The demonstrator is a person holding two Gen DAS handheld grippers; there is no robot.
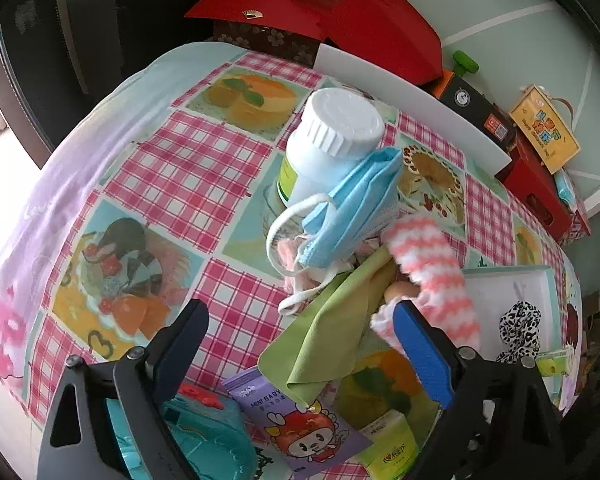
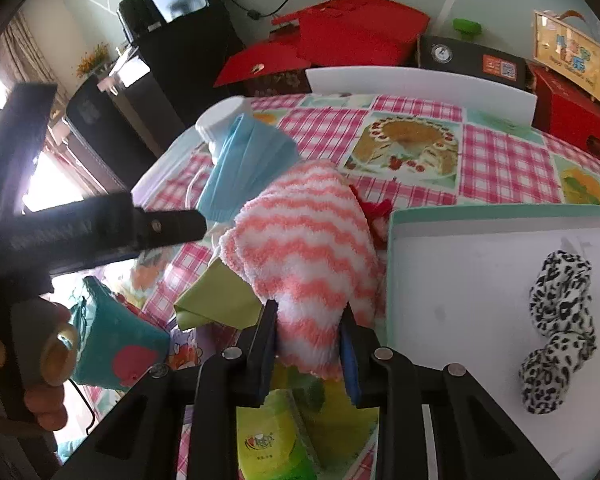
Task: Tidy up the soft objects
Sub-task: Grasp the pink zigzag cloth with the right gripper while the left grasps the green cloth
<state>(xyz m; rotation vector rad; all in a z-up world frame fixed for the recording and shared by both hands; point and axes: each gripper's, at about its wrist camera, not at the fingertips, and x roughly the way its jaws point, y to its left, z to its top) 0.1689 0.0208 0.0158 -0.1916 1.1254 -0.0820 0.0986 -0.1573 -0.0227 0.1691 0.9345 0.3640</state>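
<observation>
right hand-held gripper (image 2: 308, 344) is clamped on the low end of the pink-and-white fuzzy sock (image 2: 300, 240), its two fingers pressing into the pile from either side. the sock rises out of the heap at the middle of the desk (image 2: 500, 160), leaning against the blue face mask (image 2: 244, 160) and lying over the green cloth (image 2: 216, 300), just beside the left wall of the white box (image 2: 392, 240), where a leopard-print scrunchie (image 2: 556, 320) already lies.

left hand-held gripper (image 1: 300, 344) hangs spread wide and empty above the near side of the same heap, the green cloth between its fingers.

judging by its look, the sock is light, limp and springy: it will sag and swing from any single hold, and the fluffy pile compresses, so a shallow pinch could slip off. a deep bite across the doubled thickness, as it has now, seems the safest. the mask's ear loops (image 1: 284, 236) lie tangled close under it and may snag and drag along, and the white bottle (image 1: 332, 140) behind the mask looks easy to tip.
</observation>
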